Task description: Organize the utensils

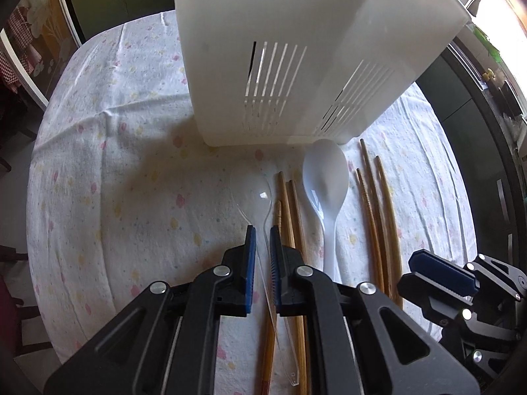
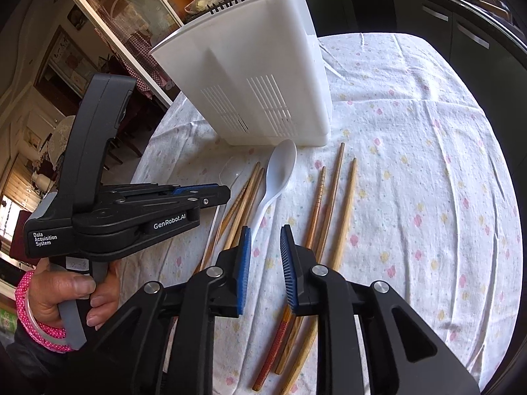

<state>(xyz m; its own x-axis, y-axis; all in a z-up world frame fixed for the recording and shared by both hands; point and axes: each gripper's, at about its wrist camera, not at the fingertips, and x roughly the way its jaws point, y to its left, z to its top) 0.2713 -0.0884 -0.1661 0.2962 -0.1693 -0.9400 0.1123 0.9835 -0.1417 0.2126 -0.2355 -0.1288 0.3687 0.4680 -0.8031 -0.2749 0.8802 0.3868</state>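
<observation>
On the bench, under a white cloth with small flowers, stands one white slotted utensil holder, upright, with the utensils laid in a row just in front of it. Counted: one clear plastic spoon, one white plastic spoon, and six wooden chopsticks — a left group of three between the two spoons, and a right group of three on the far side of the white spoon.

The left gripper sits low over the clear spoon; its jaws are narrow, one on each side of the spoon's handle, but whether the pads touch it I cannot tell. A hand with a pink wristband holds this gripper's handle.

The right gripper hovers over the near ends of the white spoon and the right chopsticks — its jaws are moderately apart and hold nothing.
</observation>
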